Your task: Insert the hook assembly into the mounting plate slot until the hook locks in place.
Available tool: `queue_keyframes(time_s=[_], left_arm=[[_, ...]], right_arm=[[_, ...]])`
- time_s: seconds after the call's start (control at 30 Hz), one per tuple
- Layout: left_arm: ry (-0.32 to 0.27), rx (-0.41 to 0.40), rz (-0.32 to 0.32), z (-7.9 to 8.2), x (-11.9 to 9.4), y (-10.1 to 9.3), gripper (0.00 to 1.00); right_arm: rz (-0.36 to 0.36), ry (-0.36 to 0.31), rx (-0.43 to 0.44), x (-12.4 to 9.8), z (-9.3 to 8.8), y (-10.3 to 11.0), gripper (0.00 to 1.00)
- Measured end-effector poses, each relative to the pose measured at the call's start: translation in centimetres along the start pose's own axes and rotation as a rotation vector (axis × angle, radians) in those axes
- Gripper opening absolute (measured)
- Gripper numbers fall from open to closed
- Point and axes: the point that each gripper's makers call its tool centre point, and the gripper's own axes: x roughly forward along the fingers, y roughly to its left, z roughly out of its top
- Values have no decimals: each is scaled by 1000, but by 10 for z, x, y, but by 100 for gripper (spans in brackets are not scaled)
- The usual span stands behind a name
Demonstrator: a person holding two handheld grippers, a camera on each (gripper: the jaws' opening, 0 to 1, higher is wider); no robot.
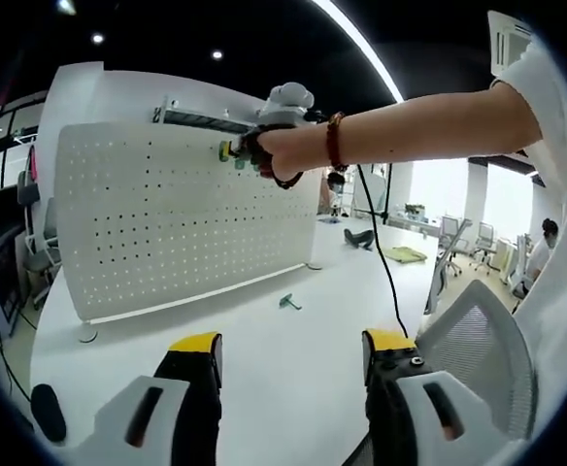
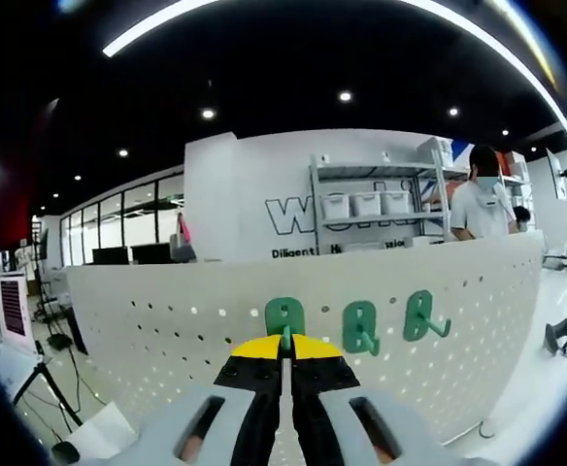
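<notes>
A white pegboard [image 1: 167,223] stands upright on the white table [image 1: 293,340]. In the right gripper view the pegboard [image 2: 167,330] is close, with three green hooks on its face. My right gripper [image 2: 284,349] is shut on the stem of the left green hook [image 2: 283,315], whose plate lies against the board. Two more green hooks [image 2: 360,325] [image 2: 421,316] hang to its right. In the left gripper view the right gripper [image 1: 254,148], held by a person's hand, is at the board's upper right. My left gripper [image 1: 293,354] hovers open over the table. A loose green hook [image 1: 289,302] lies there.
A mesh-backed chair [image 1: 478,340] stands right of my left gripper. A black cable [image 1: 385,262] hangs from the raised arm. Small objects [image 1: 359,238] lie on the far table. A person [image 2: 483,209] stands behind the board near white shelving [image 2: 371,209].
</notes>
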Motion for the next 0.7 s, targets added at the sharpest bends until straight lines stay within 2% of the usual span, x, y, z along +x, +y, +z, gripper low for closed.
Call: queue_keyframes(time_s=[0.13,0.27,0.33,0.5,0.67,0.7], left_arm=[[-7,-15,-3,1,1,2,60],[-6,-13,0,1,0,3,60],[-6,-15,1,0,1,4,60],[2,-22,0,-4,2,5,59],[7,-23,-6,-4,4,4,59],[5,-22,-8,-3,5,4,59]], right_arm=[[-3,6,-27,5,-2,0,1],[-27,20,4,7,-6,-6,1],[-17,4,13,9,-4,-5,1],[-15,16,-10,11,-6,-5,1],[-25,14,10,10,-6,-5,1],[-29,16,38,10,-7,-5,1]])
